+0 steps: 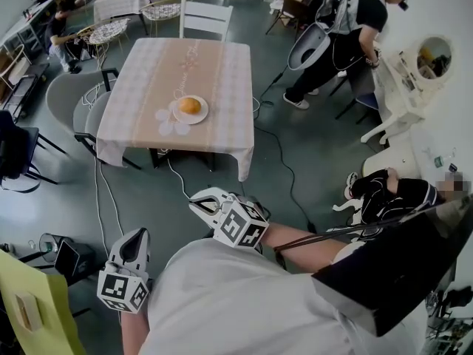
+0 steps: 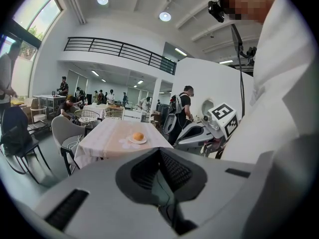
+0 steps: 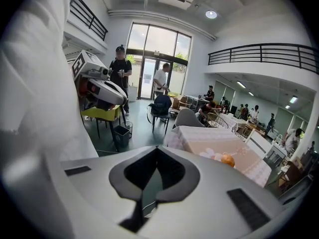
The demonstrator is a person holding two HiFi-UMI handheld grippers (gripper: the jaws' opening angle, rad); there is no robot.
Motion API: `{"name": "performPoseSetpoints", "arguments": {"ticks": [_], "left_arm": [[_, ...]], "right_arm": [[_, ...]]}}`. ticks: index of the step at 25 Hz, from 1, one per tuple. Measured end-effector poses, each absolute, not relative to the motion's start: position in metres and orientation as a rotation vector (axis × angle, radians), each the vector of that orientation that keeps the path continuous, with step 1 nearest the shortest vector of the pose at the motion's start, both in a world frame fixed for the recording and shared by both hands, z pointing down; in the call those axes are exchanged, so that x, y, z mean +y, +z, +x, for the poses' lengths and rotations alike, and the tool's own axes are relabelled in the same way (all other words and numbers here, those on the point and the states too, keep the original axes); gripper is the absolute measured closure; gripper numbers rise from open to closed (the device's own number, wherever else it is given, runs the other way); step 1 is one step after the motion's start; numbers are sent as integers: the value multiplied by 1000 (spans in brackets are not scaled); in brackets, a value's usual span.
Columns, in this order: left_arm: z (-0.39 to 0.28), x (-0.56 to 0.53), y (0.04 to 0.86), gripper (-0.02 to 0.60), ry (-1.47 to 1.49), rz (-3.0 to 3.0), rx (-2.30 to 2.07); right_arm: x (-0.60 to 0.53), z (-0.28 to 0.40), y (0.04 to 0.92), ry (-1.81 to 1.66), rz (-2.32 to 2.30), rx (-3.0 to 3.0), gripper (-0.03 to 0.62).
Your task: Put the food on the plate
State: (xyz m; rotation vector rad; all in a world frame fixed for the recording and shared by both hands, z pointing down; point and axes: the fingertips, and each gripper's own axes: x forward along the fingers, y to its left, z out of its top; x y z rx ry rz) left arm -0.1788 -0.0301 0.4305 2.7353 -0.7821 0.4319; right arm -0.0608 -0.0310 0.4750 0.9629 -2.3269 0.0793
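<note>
A round orange bun (image 1: 190, 105) lies on a white plate (image 1: 201, 115) near the front edge of a table with a pale checked cloth (image 1: 214, 65). Both grippers are held close to my body, about a metre short of the table and well above the floor. My left gripper (image 1: 137, 235) is shut and holds nothing. My right gripper (image 1: 195, 200) is shut and empty too. The left gripper view shows its jaws (image 2: 159, 154) closed, with the bun (image 2: 138, 136) far ahead. In the right gripper view the closed jaws (image 3: 155, 152) point left of the bun (image 3: 228, 159).
A white chair (image 1: 205, 17) stands behind the table and a grey chair (image 1: 70, 95) at its left. Cables (image 1: 284, 161) run over the floor between me and the table. A person (image 1: 347, 28) stands at the back right; another (image 1: 384, 187) sits low at the right.
</note>
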Motion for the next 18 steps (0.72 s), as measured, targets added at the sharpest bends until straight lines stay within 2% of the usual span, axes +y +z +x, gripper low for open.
{"name": "performPoseSetpoints", "arguments": {"ticks": [18], "left_arm": [[-169,-24,436,572,451,2689,-765]], "right_arm": [[-26,-46,475,125,954,-2303,582]]}}
